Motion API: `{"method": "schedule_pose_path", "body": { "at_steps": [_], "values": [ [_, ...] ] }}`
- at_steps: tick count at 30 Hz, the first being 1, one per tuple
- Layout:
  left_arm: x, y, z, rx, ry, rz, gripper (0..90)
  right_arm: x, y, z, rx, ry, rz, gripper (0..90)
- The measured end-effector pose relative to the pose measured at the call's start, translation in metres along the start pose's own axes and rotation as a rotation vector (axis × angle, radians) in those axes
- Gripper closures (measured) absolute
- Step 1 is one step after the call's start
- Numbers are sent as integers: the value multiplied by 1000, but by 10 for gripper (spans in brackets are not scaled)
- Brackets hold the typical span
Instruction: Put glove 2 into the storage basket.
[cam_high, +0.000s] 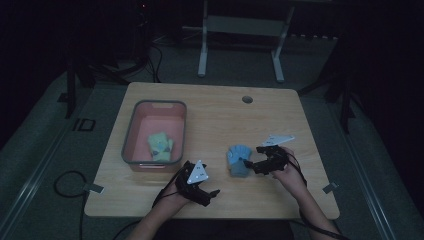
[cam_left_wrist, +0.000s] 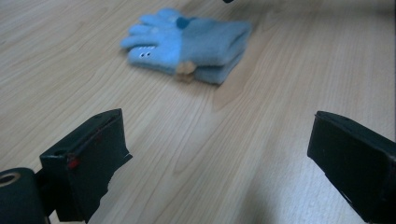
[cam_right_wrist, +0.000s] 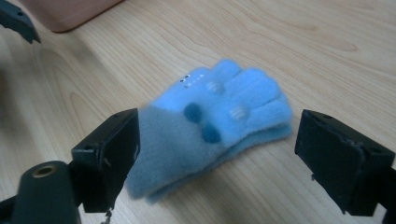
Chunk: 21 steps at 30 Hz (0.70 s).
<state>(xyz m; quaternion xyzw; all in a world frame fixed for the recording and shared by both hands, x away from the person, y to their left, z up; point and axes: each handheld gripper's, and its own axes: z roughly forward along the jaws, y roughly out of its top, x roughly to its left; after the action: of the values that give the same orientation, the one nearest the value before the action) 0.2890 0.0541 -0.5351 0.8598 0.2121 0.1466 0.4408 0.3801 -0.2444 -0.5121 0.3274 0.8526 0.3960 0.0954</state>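
— High view, what have you got?
— I see blue gloves (cam_high: 238, 160) mid-table (cam_high: 220, 120), right of the bin (cam_high: 131, 131) holding green gloves (cam_high: 160, 145).
— Left gripper view?
— My left gripper (cam_left_wrist: 217, 158) gapes, well short of the gloves (cam_left_wrist: 189, 43).
— Right gripper view?
— My right gripper (cam_right_wrist: 217, 154) spread wide, straddling the cuff, gripping nothing.

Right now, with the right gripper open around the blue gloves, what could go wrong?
1. The blue gloves lie stacked as a pair; the right gripper, open around the cuff end, might pinch only the top one and leave the other on the table.
2. The left gripper sits open nearby, between gloves and pink bin; the two grippers could cross on a carry to the bin.
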Motion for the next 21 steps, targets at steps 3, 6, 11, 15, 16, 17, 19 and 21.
{"method": "schedule_pose_path", "body": {
  "at_steps": [3, 6, 11, 15, 16, 17, 19, 21],
  "values": [
    [0, 2, 2, 7, -14, 4, 44, -4, -3, -5, -39, -9, -30, 161],
    [-3, 5, 7, 25, -11, 23, 49, -6, -4, -9, -58, -35, -48, 140],
    [-3, 12, 19, 31, -49, 57, 81, -13, -5, -17, -88, -13, 24, 139],
    [-2, 17, 24, 19, -63, 74, 119, -16, -6, -18, -93, 22, 60, 122],
    [-1, 19, 26, 12, -62, 88, 132, -16, -6, -18, -97, 27, 63, 121],
    [0, 23, 29, 4, -71, 104, 140, -17, -5, -18, -92, 52, 76, 120],
    [1, 27, 33, -1, -90, 114, 146, -17, -4, -17, -91, 57, 82, 121],
    [0, 33, 39, 11, -97, 146, 154, -17, -3, -16, -100, 65, 91, 122]
  ]
}}
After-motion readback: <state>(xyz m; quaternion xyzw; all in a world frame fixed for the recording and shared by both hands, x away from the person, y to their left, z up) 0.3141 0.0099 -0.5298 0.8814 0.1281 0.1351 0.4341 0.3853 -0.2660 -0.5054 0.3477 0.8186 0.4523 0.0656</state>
